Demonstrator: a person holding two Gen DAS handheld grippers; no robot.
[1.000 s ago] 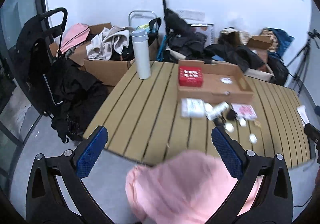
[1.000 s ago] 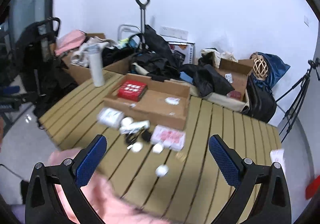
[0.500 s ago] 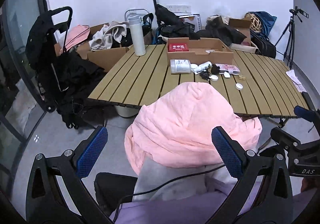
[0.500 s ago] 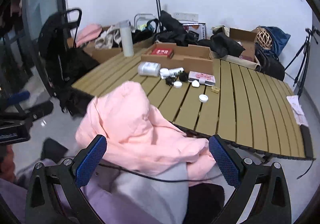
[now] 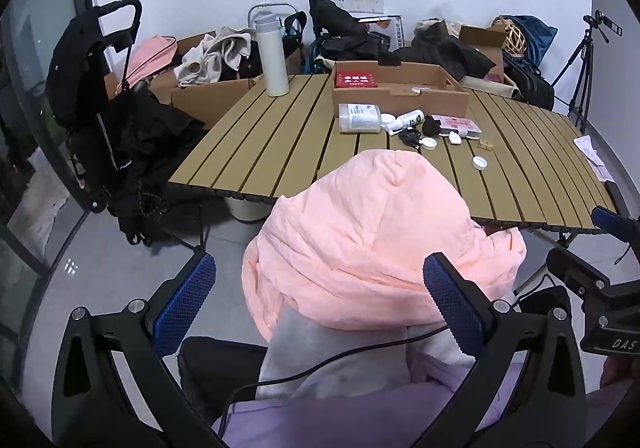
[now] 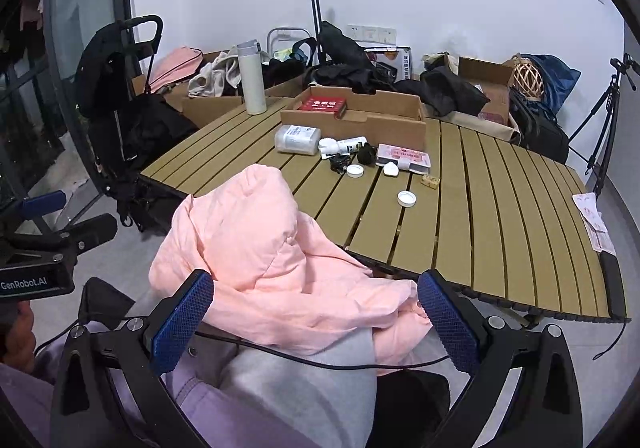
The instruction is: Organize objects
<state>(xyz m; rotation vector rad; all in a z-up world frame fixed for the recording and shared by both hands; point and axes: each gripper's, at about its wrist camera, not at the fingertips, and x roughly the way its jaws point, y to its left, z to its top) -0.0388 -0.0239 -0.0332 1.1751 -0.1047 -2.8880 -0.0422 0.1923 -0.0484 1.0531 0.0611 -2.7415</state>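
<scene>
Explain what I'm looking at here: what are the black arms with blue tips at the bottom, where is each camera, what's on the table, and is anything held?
There is no robot: a person holds a two-finger gripper in each hand, with a fisheye camera on each looking along its fingers. One picture is from the left gripper, the other from the right gripper. Both stand open and hold nothing.

A pink padded jacket lies on the person's lap. Ahead, the slatted tan table carries an open cardboard box with a red packet inside, a tall white flask, a clear plastic jar on its side, a white tube and small white caps.
</scene>
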